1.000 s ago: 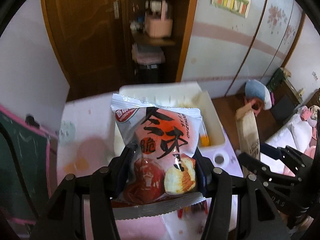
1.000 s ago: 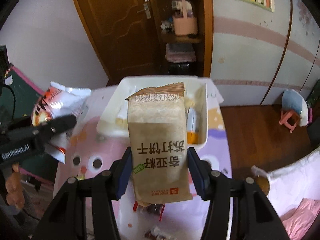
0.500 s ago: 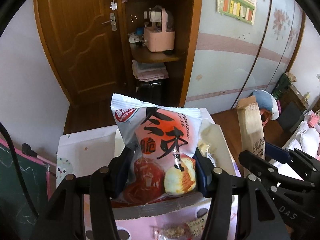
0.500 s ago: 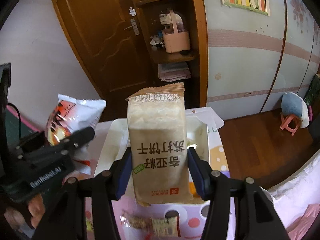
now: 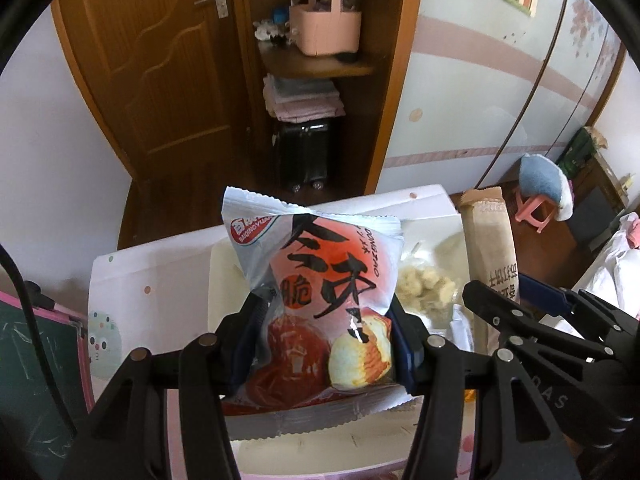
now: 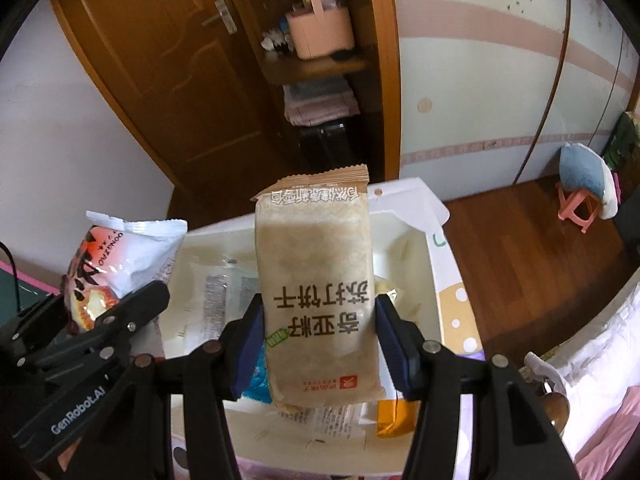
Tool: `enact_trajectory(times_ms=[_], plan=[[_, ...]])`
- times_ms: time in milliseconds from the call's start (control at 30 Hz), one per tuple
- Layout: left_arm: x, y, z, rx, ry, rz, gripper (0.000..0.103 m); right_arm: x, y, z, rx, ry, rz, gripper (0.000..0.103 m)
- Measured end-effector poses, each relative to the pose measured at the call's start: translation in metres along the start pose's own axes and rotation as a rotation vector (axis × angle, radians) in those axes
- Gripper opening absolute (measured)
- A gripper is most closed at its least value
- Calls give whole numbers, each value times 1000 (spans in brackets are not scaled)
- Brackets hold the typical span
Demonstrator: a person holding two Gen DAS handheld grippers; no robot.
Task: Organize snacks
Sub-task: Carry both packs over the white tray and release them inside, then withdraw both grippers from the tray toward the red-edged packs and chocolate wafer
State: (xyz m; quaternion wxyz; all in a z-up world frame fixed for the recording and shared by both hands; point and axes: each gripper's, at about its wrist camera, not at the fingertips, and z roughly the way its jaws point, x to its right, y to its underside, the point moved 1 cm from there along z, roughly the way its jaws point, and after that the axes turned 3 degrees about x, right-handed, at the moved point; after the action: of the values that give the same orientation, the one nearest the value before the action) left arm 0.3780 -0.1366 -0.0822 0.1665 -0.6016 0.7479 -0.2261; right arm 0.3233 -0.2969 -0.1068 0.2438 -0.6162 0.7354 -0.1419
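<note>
1. We hold two snacks at once. The left hand-held gripper [image 5: 322,344] is clamped on a white-and-red chip bag [image 5: 320,292], upright between its blue pads.
2. The right hand-held gripper [image 6: 318,344] is clamped on a tan cracker packet [image 6: 316,280], also upright, print upside down to the camera.
3. Both snacks hang over the white bin [image 6: 424,232], which stands on the worktop [image 5: 152,280] with its pastel cartoon cover. Neither touches the bin floor as far as we can tell.
4. Done so far, by our judgement: the bin already holds several items, among them a clear packet of pale pieces [image 5: 428,284], a flat clear packet with a barcode [image 6: 216,296], something orange [image 6: 394,416] and something blue [image 6: 256,380] at the near edge.
5. Left: lower and let go of both snacks into the bin. Free space looks tight, so the tall packet may need to lie flat.
6. Whether more loose snacks wait on the worktop we cannot tell; the near edge is mostly hidden behind the grippers.
</note>
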Motion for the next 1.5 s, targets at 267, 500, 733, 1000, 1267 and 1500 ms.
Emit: enact_trajectory(times_ms=[267, 500, 733, 1000, 1267, 1500], plan=[[0, -1, 23, -13, -18, 15, 81, 0, 1, 25, -13, 31, 11, 54], [-4, 4, 23, -19, -10, 25, 85, 6, 3, 32, -39, 17, 51, 54], [-5, 9, 11, -18, 1, 11, 85, 6, 7, 25, -43, 1, 57, 54], [3, 20, -21, 3, 21, 15, 85, 7, 15, -5, -15, -7, 59, 54], [14, 42, -74, 57, 41, 21, 85, 9, 34, -50, 14, -11, 49, 54], [24, 76, -128, 105, 53, 26, 87, 8, 62, -97, 43, -24, 20, 54]])
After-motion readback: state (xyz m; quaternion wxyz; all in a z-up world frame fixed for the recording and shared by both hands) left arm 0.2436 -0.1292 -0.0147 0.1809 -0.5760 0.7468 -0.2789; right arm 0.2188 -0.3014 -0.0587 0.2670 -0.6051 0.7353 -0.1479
